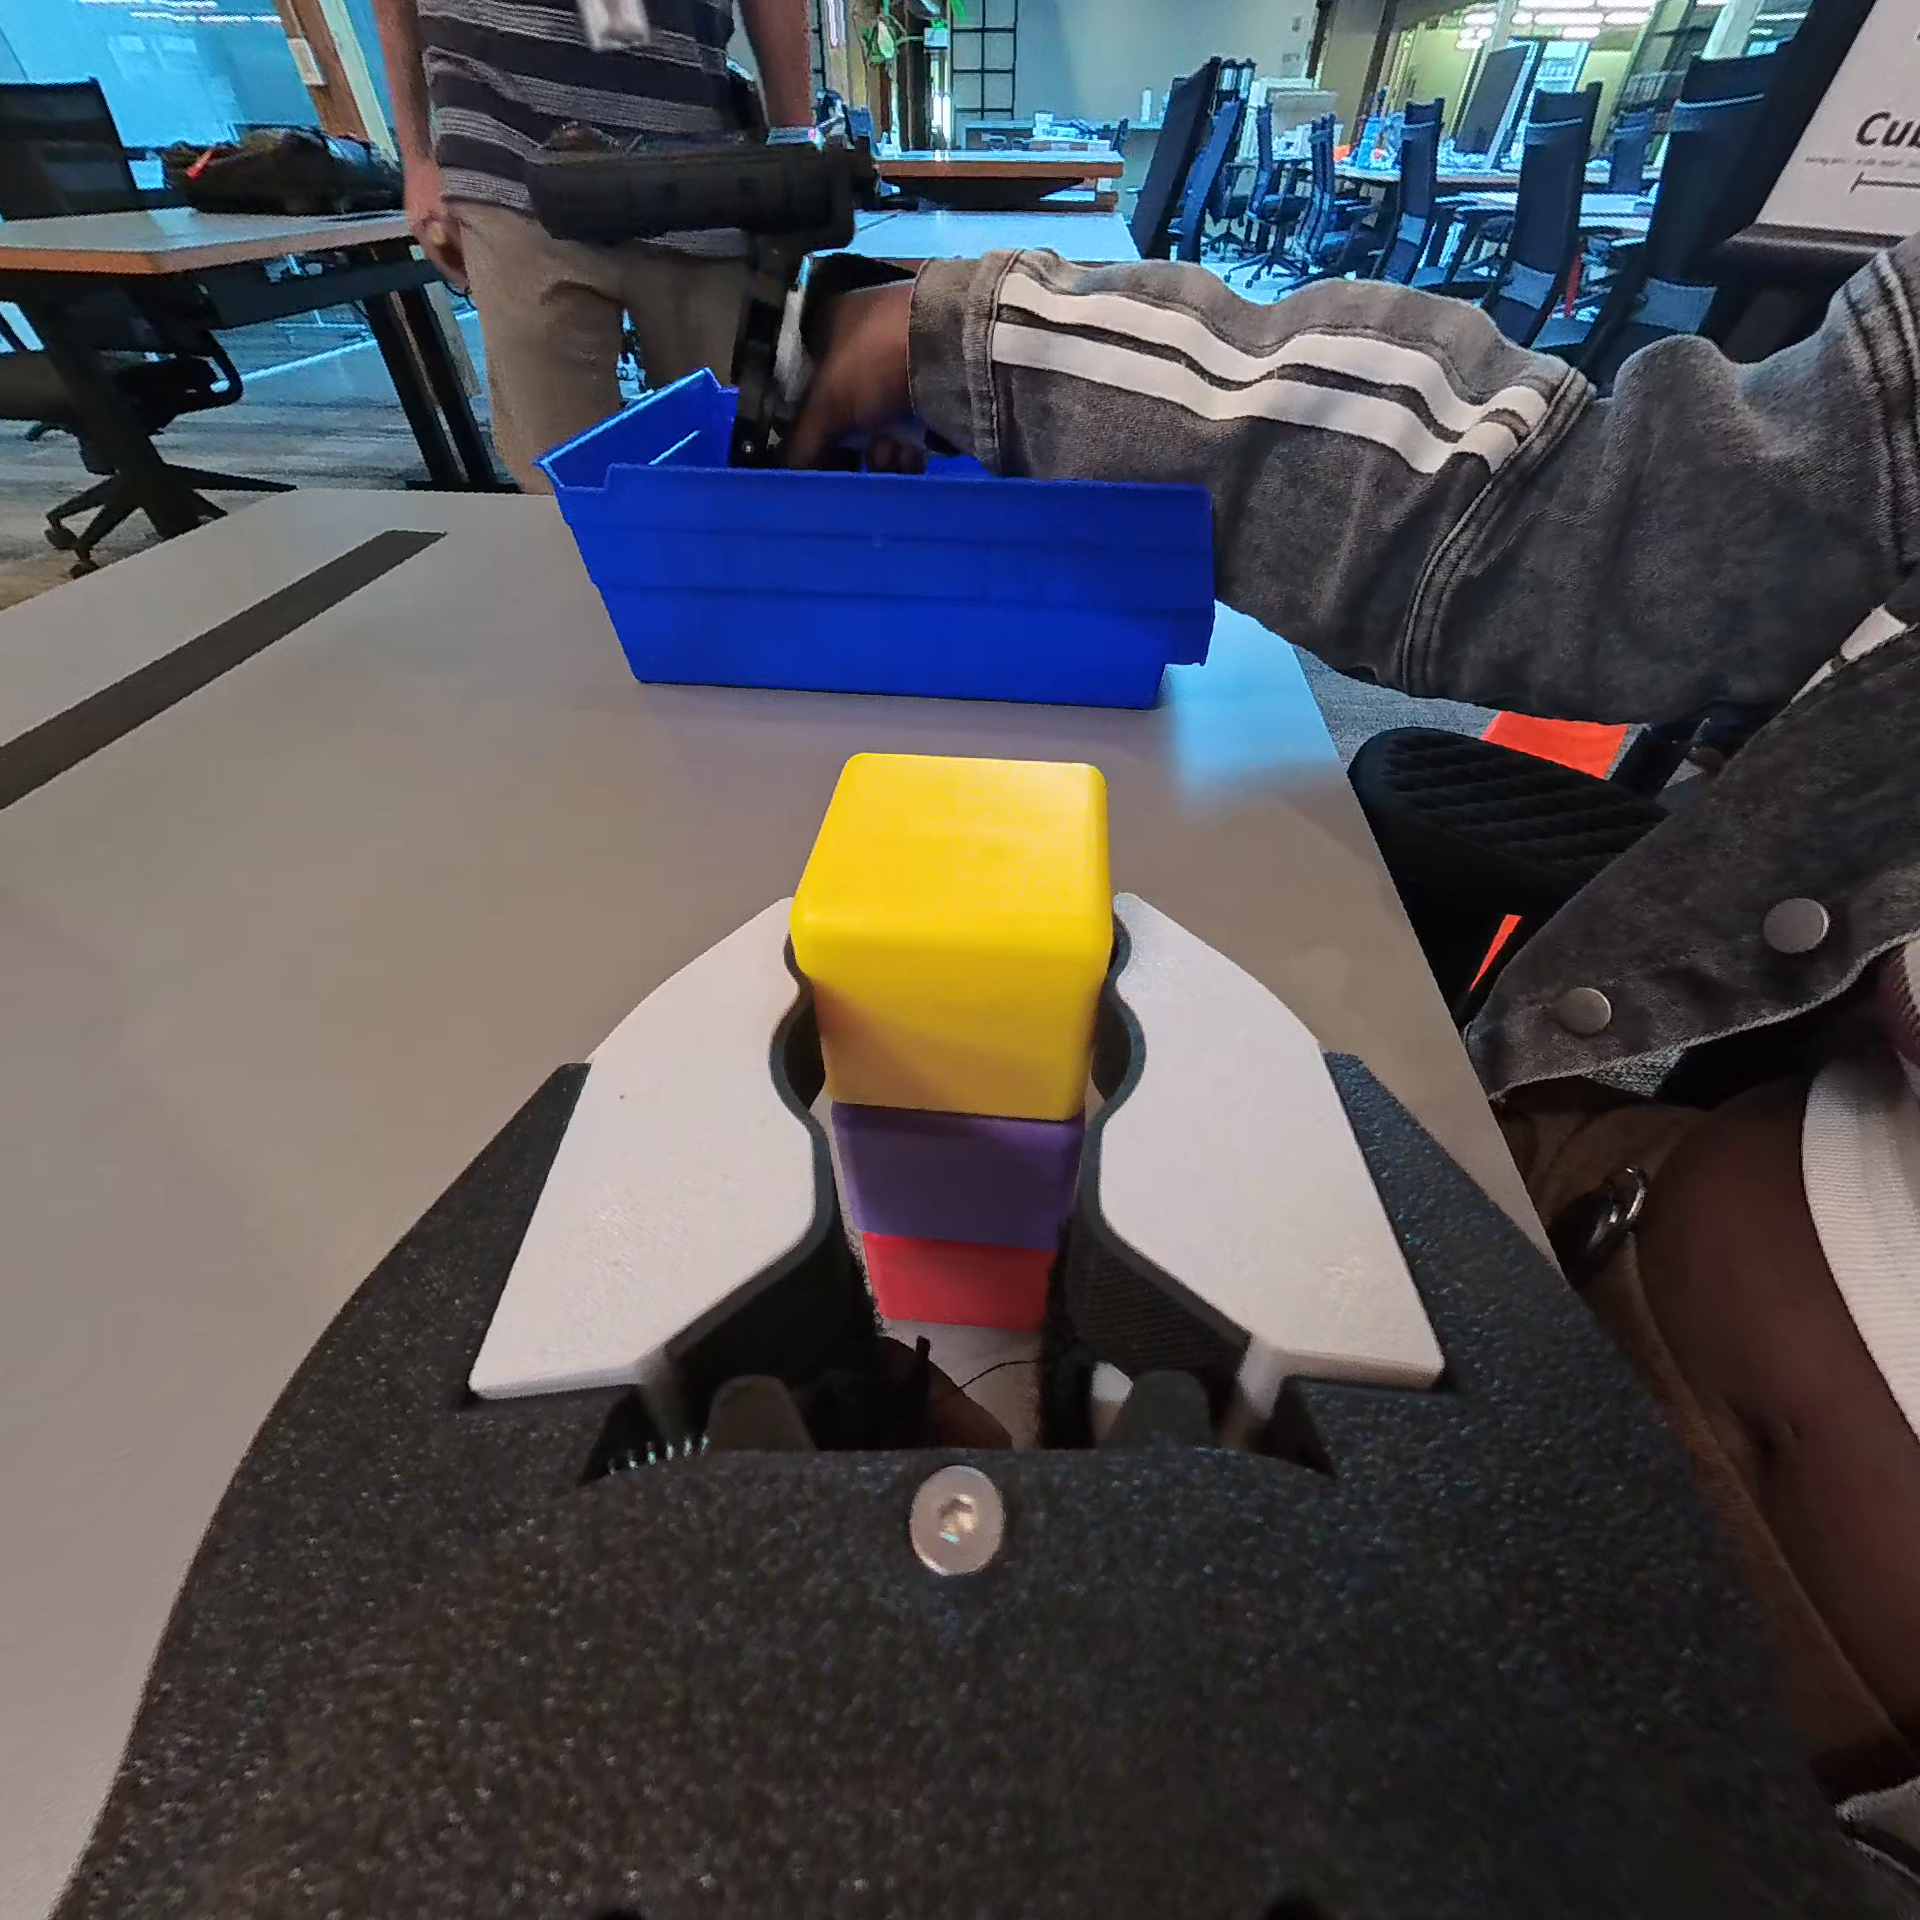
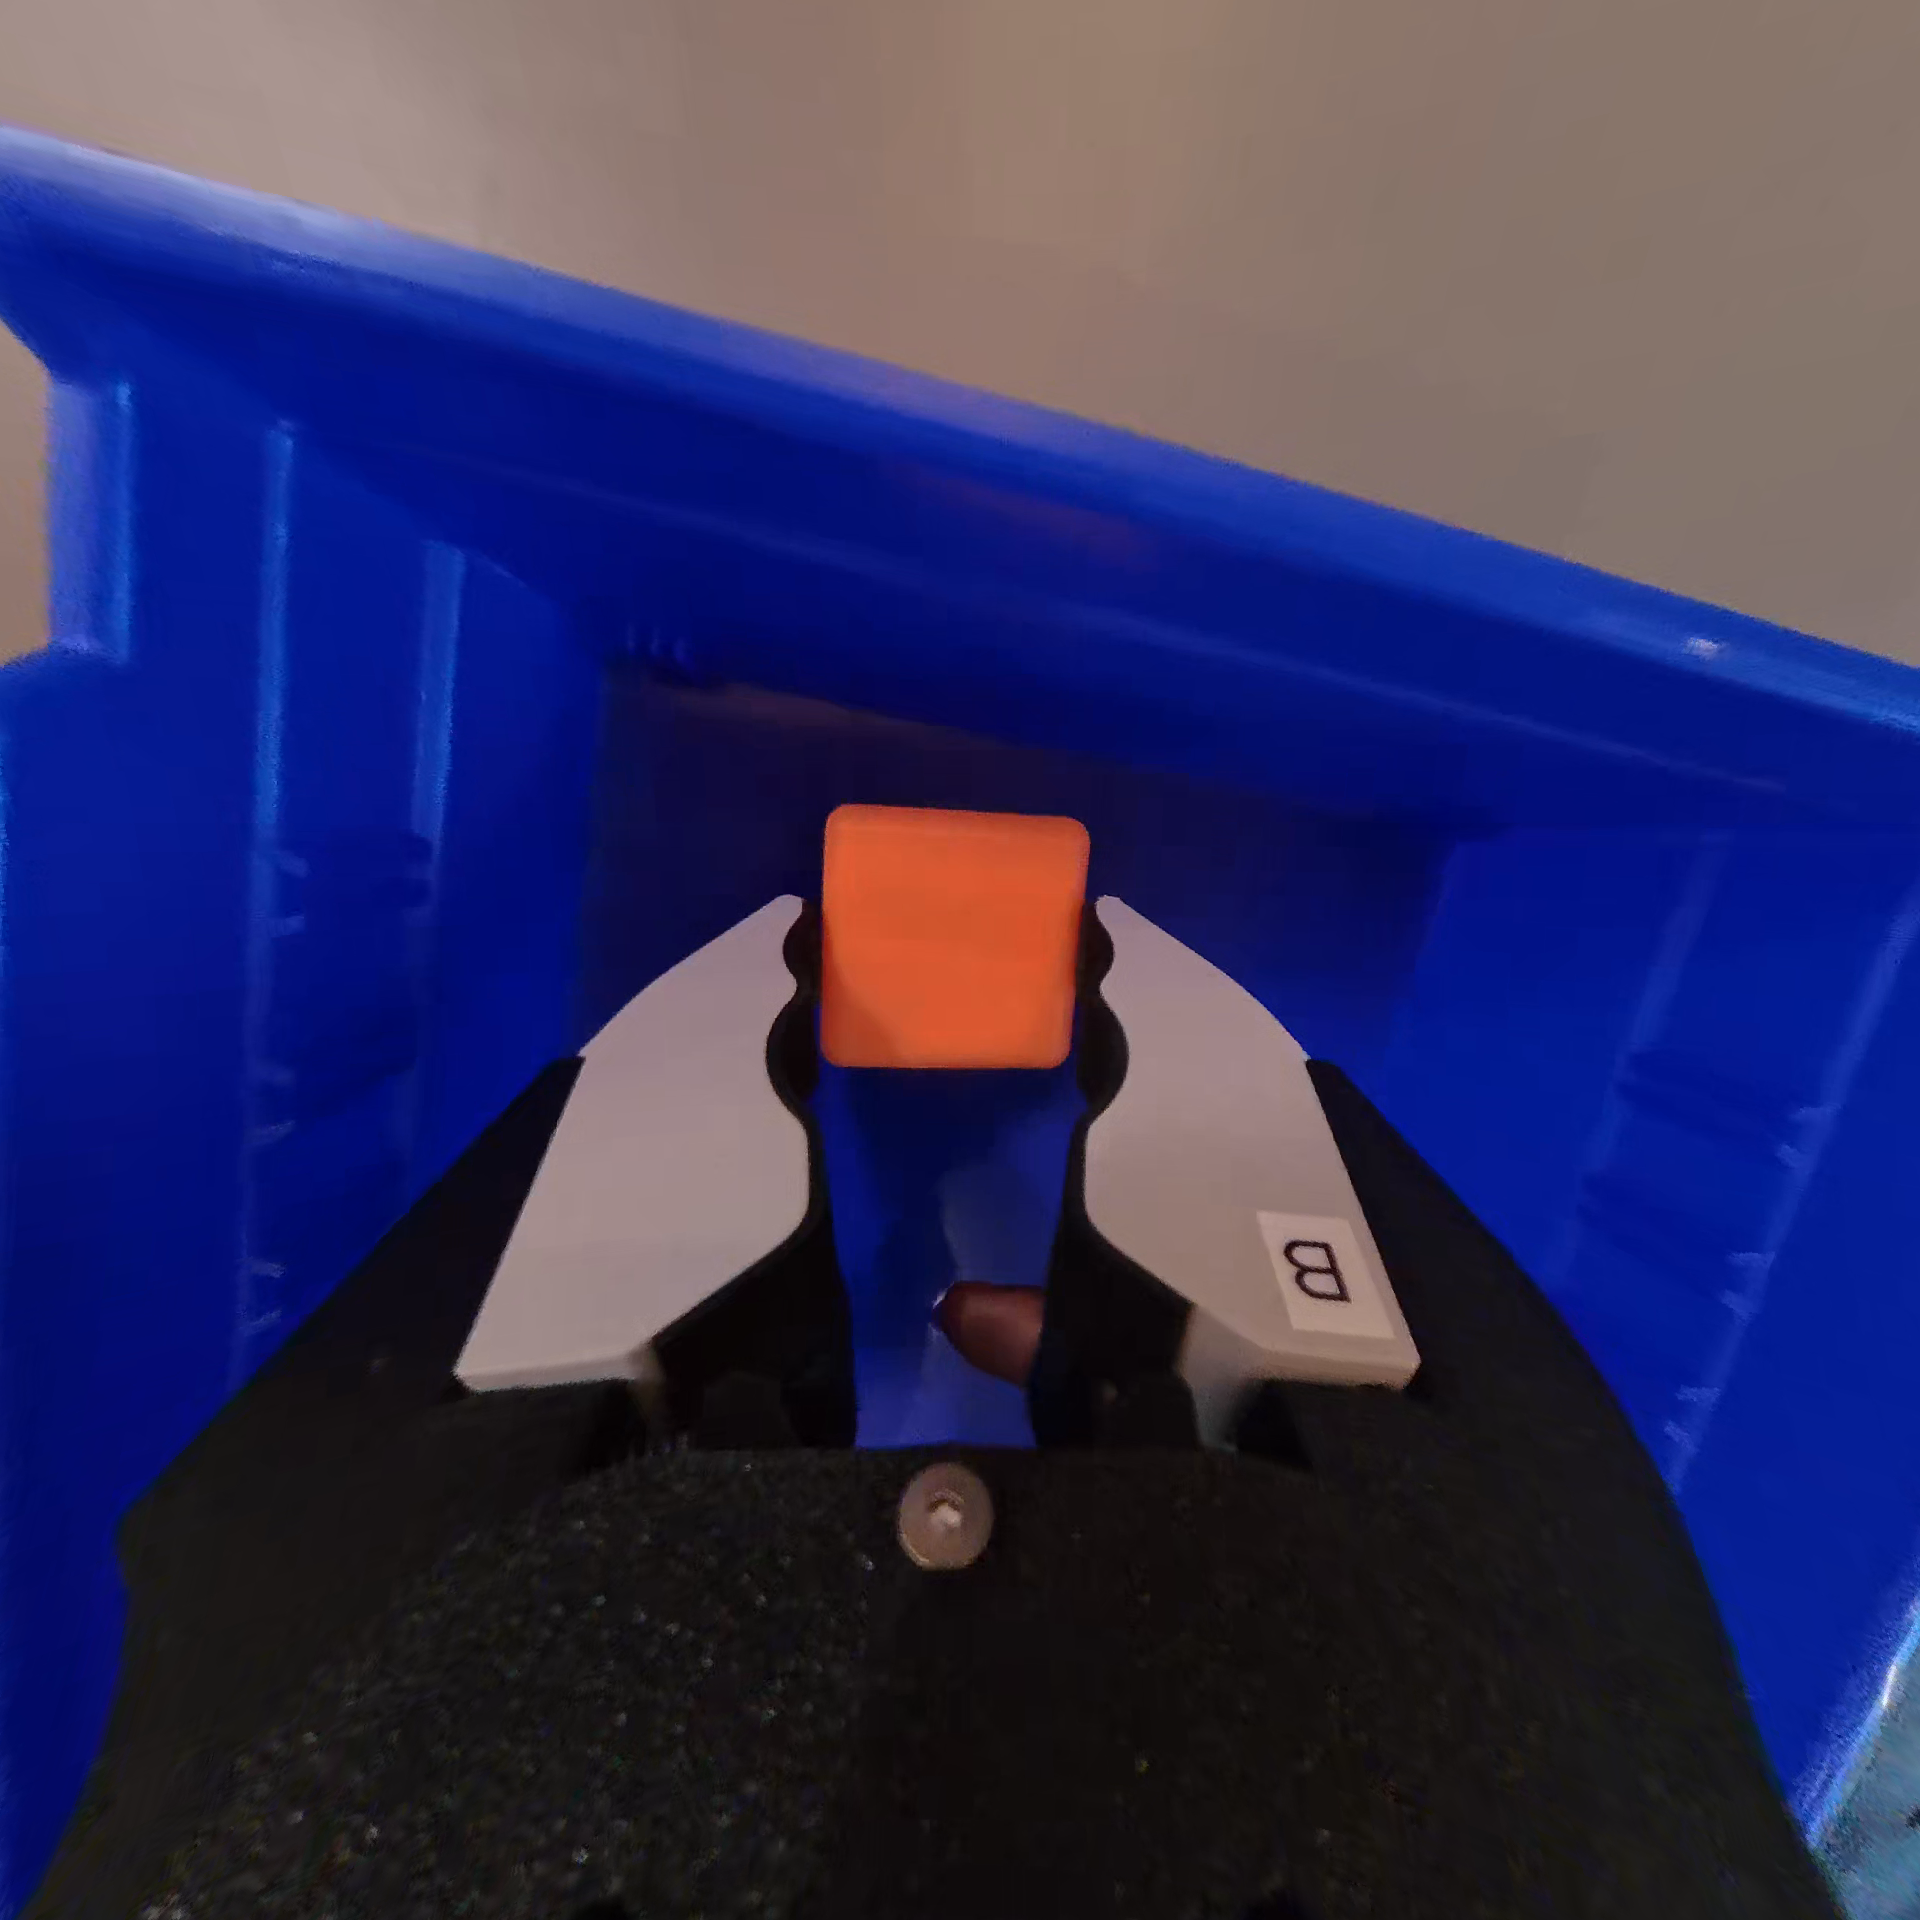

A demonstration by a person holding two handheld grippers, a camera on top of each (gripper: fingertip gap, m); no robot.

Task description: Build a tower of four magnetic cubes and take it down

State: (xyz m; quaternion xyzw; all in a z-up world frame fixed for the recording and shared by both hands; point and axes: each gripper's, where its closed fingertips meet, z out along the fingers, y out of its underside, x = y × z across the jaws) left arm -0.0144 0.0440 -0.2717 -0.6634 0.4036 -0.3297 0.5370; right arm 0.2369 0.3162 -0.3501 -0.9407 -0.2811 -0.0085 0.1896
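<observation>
The left gripper (image 1: 954, 966) pinches the yellow cube (image 1: 951, 935), its two pale fingers (image 1: 717, 1049) pressed against the cube's left and right faces. That cube tops a stack: a purple cube (image 1: 956, 1174) sits directly under it and a red cube (image 1: 956, 1283) under that, the red one resting on the grey table (image 1: 364, 883). Holding the top cube likely serves to steady the three-cube tower while the fourth is fetched, since magnetic cubes can snap sideways when another comes near. Beyond the tower, farther along the table, stands the blue bin (image 1: 883, 603), and a sleeved arm (image 1: 1351, 447) reaches over the tower's right side to dip the other tool into it. Inside the bin, the right gripper (image 2: 948, 935) clamps an orange cube (image 2: 951, 940), with the dark pads at its fingers (image 2: 686, 1091) pressing on the cube's two side faces; the cube sits near the fingertips, its upper edge poking past them. The bin's walls (image 2: 312, 779) rise all around, so the cube looks to be down in the bin, not yet lifted clear. Judged against the task, the build seems three-quarters done, with this orange piece the last one needed on top of the yellow. A person in striped clothing stands behind the bin, beyond the table's far edge.
</observation>
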